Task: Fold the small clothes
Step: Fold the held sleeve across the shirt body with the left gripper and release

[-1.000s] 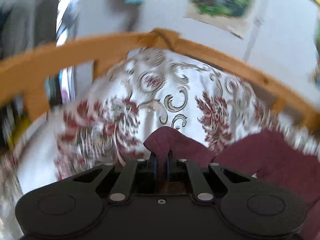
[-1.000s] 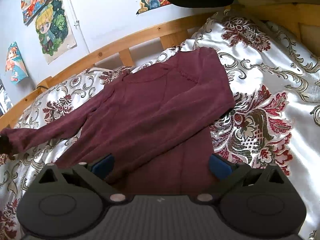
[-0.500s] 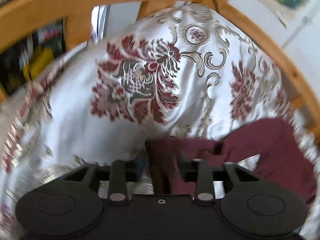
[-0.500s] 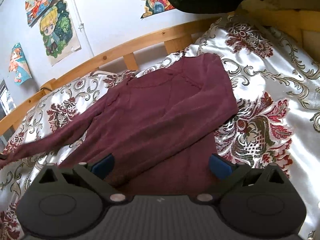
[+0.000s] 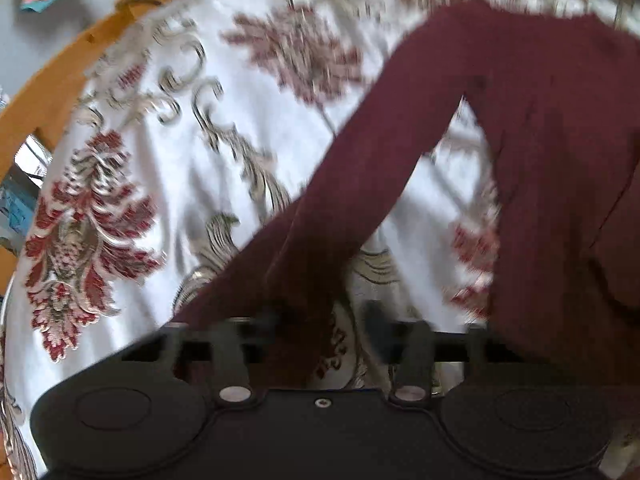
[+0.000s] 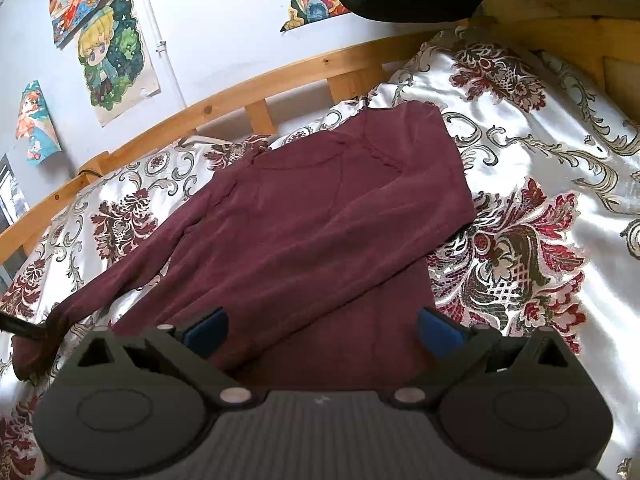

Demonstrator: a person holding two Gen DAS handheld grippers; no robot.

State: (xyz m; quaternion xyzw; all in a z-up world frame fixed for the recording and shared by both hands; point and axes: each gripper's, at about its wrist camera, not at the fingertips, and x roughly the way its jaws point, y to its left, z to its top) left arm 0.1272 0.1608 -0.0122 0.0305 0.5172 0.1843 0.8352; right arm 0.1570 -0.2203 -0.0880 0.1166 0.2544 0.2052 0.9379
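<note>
A: Maroon top (image 6: 320, 216) lies flat on the bedspread (image 6: 540, 152), centre frame in the right view; long axis runs lower centre to upper centre, collar toward the rail (image 6: 240, 96).

B: Grippers?

A: Left gripper (image 5: 320, 332): jaws closing, sleeve (image 5: 340, 200) cuff between them, not visibly clamped. Right gripper (image 6: 322, 328): wide, empty, above the hem.

B: Procedure?

A: Pinch the cuff fully, then carry the sleeve across the body.
</note>
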